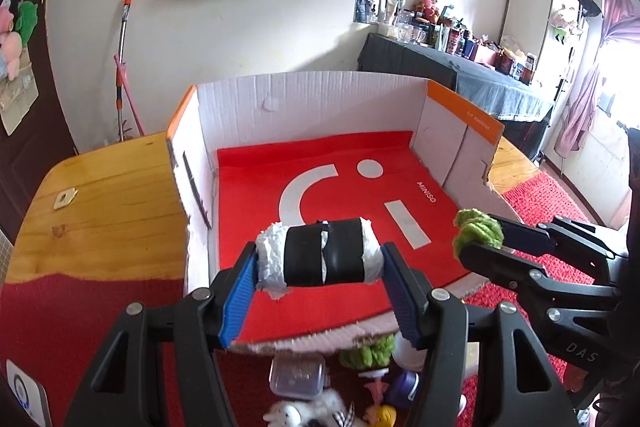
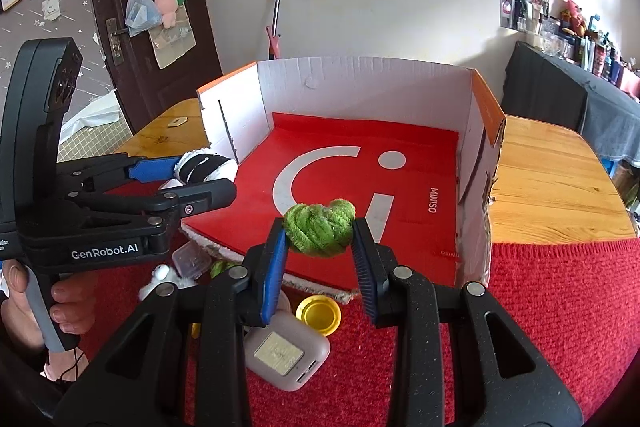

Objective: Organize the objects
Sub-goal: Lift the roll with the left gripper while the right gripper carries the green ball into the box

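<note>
- Two grippers, each carrying one thing, both held over the near edge of one cardboard box.
- Left gripper: jaws clamped on a white roll with black band, one blue pad on each white end. Roll lies crosswise, above the box's near-left part.
- Same roll in the right wrist view, near the box's left wall.
- Right gripper: jaws clamped on a green yarn ball, pads pressing both sides. Ball hangs over the near middle of the box floor.
- Same ball from the left wrist view, at the box's near-right edge.
- Box: three upright white walls (left, back, right), orange tops on the side walls, near side torn low and open. Red floor with white logo is bare from the middle to the back wall; lots of room.
- Box sits on a wooden tabletop, with bare wood left and right of it.
- One small white tile near the tabletop's left edge.
- Red knit cloth covers the tabletop's near part.
- Loose on the cloth, just outside the box's near edge: one yellow lid, one grey case, one clear plastic container, one more green yarn piece, one white plush toy, one purple item.
- Crowded under both grippers; the two tools are near but apart.
</note>
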Demonstrator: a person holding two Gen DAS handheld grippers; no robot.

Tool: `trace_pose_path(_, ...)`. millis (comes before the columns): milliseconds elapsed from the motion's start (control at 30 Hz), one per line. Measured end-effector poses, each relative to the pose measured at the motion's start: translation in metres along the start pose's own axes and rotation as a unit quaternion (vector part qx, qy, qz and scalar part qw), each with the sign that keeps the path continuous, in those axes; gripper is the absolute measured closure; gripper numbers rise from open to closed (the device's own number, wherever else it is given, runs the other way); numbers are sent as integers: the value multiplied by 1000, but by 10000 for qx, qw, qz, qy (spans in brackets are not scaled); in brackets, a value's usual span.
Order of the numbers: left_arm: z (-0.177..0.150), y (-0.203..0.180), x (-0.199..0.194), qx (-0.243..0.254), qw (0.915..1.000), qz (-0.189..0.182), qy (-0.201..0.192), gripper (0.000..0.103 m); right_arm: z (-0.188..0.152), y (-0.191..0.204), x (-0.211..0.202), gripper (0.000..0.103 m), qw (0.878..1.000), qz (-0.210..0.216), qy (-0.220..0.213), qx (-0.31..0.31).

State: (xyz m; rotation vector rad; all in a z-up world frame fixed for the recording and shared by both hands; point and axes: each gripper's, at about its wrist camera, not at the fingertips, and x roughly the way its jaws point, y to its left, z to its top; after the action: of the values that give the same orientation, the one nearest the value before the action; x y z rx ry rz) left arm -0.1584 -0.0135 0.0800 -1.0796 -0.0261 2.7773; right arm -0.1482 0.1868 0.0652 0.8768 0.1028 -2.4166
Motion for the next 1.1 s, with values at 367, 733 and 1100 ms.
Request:
trace_pose_path(367, 26, 6, 19, 13, 10000, -80, 43, 41, 19, -15, 19, 72, 9997, 58, 138, 214)
trace_pose_path(733, 36, 11, 57, -39, 9992, -112, 383, 41, 34, -24, 41, 72, 9994, -43, 276, 226)
trace_pose_path(1100, 41, 24, 94, -176, 9957, -152, 894, 41, 38, -34, 74, 72, 9973, -115, 672, 264)
